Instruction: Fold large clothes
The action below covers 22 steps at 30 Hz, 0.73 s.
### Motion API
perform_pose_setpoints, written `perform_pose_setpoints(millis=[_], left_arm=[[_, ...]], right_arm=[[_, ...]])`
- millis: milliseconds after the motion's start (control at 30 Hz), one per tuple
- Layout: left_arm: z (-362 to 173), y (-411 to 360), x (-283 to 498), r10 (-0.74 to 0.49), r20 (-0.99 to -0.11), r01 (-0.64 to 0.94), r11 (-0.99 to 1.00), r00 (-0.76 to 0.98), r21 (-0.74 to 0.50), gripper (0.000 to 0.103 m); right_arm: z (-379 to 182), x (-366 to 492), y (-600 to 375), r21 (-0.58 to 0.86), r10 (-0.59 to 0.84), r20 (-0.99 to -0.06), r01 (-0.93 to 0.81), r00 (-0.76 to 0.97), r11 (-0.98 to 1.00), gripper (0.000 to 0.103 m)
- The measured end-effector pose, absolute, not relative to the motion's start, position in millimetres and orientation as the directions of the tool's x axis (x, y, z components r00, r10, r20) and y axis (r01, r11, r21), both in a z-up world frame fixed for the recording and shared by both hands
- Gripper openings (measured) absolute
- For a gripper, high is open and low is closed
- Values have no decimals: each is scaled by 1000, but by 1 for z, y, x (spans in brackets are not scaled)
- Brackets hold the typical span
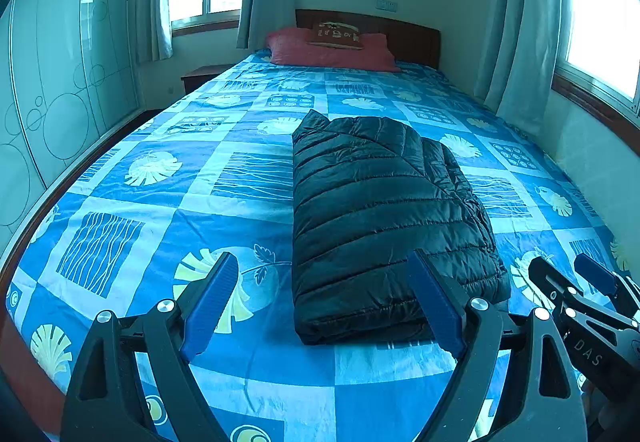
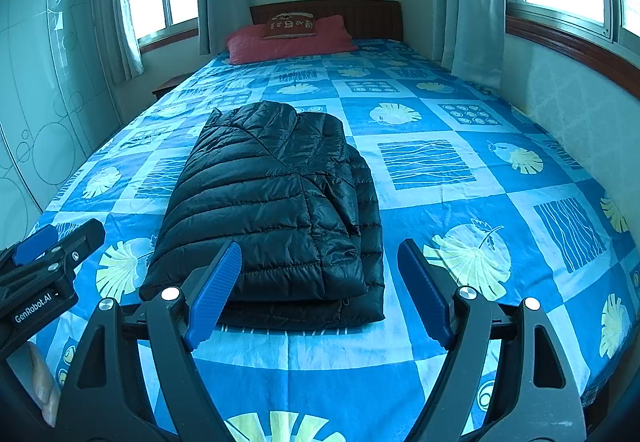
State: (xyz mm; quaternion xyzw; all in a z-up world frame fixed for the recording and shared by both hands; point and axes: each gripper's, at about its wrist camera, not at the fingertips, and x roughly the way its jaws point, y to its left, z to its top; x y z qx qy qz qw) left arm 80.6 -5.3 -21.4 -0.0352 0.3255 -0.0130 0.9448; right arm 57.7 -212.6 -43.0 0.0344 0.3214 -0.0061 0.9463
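On the bed [image 1: 120,177], near its foot and a little right of the middle, lies the black padded jacket [image 1: 384,217], already folded into a thick oblong with its long side running toward the red pillow [image 1: 328,51] at the far end. Both tongs hover short of it, released and holding nothing: the left tongs [image 1: 324,306] stand wide over the jacket's near left corner, the right tongs [image 2: 318,294] over its near right corner. The fold looks nearly finished, so the step in hand is probably a last fold or a tidy. To do it well, each pair should pinch every layer at its own near corner, lift evenly, and carry the near edge straight to the far one so the puffy layers do not slide apart. Left of the jacket the bedspread offers broad open room; on the right it is narrower, ending at the wall [image 2: 560,101] under the window.
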Motion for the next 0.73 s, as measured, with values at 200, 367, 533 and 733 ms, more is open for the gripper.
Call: perform_pose_setpoints(millis=[200, 367, 533, 733], left_arm=[[-20, -4, 80, -41, -596, -7, 997, 802, -78, 88], [-24, -4, 83, -29, -599, -17, 997, 800, -70, 88], [-26, -8, 84, -14, -584, -9, 999, 812, -35, 88], [-34, -6, 94, -43, -614, 10, 998, 788, -56, 88]], right_arm=[[-46, 60, -213, 63, 14, -613, 32, 790, 997, 80], [-48, 62, -214, 67, 16, -615, 31, 788, 997, 80], [-50, 64, -215, 69, 18, -617, 32, 786, 997, 80], [-56, 69, -220, 77, 16, -624, 41, 781, 996, 82]])
